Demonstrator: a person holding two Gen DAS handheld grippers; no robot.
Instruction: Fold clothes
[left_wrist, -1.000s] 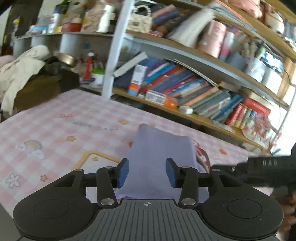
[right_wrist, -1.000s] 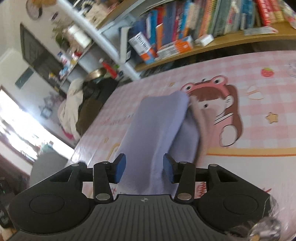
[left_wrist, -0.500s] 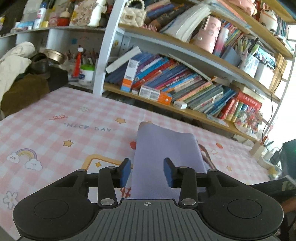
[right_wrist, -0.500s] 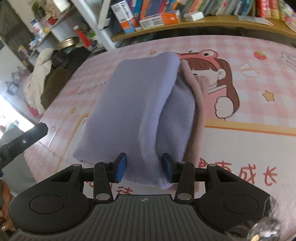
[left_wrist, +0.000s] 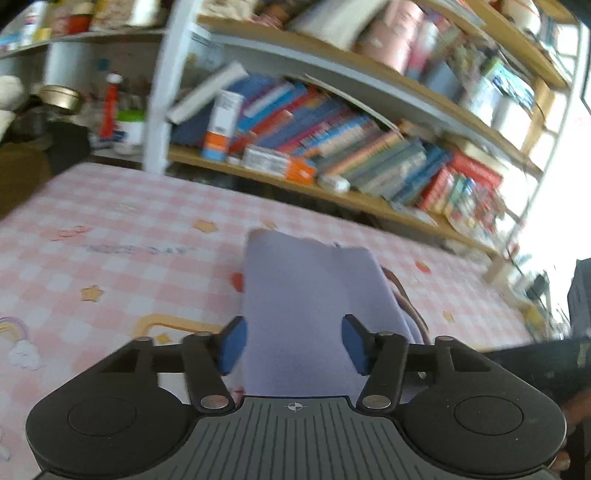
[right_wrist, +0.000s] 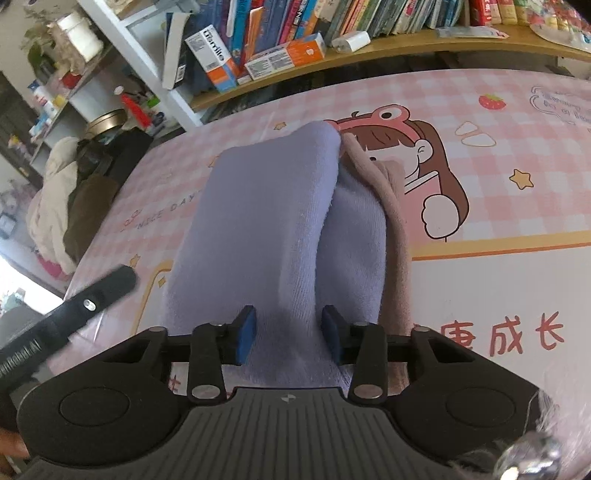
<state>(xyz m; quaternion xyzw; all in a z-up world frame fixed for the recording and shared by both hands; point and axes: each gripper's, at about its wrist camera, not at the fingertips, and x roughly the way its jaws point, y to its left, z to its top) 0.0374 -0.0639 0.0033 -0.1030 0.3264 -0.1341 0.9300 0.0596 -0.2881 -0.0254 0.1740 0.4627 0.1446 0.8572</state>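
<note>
A folded lavender fleece garment (right_wrist: 258, 206) lies on the pink checked table cover (right_wrist: 498, 155), with a tan garment (right_wrist: 397, 236) showing under its right side. My right gripper (right_wrist: 289, 334) sits low over the lavender piece's near edge. Its jaws are closing with a ridge of that fabric between the blue pads, and no firm pinch shows. My left gripper (left_wrist: 293, 343) hovers at the near end of the same lavender garment (left_wrist: 306, 295). Its jaws are opening, the cloth lies between and below them, and the pads stand apart from it.
A crowded bookshelf (left_wrist: 332, 147) runs along the table's far side. A heap of clothes (right_wrist: 55, 206) lies past the left end. The left gripper's black body (right_wrist: 74, 306) juts in at the right wrist view's left edge.
Both grippers have sunk and closed in on the near edge of the lavender garment. The right jaws have narrowed around the fabric. The garment itself has not moved.
</note>
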